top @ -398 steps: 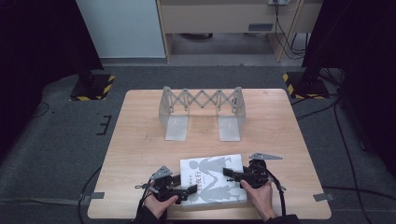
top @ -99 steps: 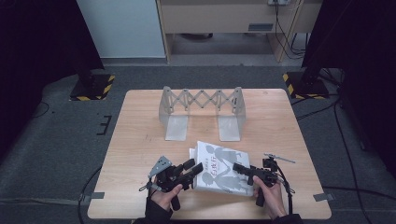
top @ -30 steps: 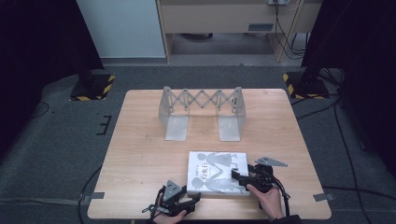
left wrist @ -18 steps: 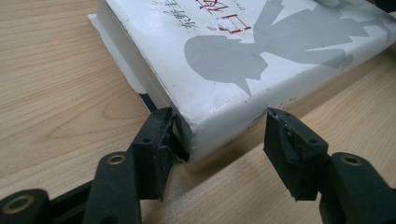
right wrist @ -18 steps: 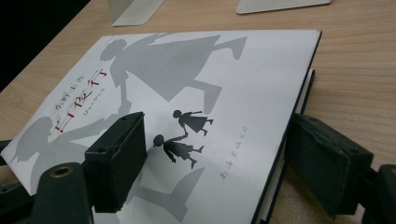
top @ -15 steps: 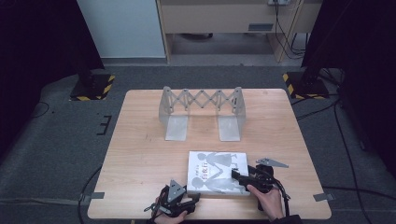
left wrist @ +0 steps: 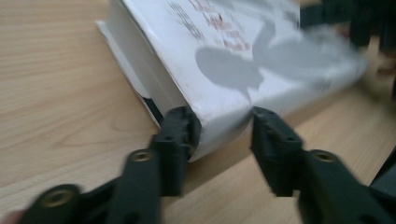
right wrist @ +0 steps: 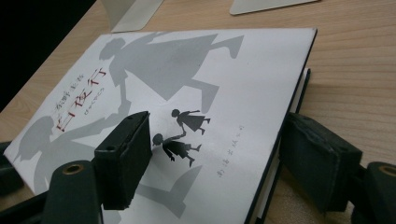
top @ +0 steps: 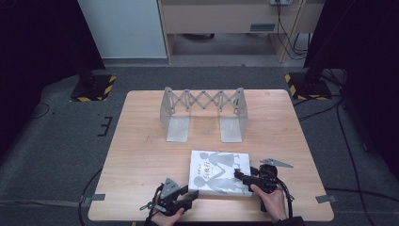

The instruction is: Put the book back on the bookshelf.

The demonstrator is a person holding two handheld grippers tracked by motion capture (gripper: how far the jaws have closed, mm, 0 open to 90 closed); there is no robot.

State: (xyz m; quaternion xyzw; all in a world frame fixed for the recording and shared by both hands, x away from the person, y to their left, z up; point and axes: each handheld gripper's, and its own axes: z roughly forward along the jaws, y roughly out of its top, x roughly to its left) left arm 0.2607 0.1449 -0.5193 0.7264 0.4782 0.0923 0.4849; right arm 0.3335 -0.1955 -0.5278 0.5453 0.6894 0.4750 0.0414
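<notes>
Plywood tabletop [top: 141,155] fills the middle of the high view, ringed by grey carpet and dark curtains. Low and right of centre lies a white book [top: 217,172]; a folding metal rack [top: 203,113] stands above it. Left gripper [left wrist: 219,126] is clamped on the book's near corner. Right gripper [right wrist: 215,154], jaws just narrowing, straddles its cover edge unpressed.

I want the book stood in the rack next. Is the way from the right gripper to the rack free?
Probably yes: bare table lies between the right gripper at the book and the rack.
</notes>
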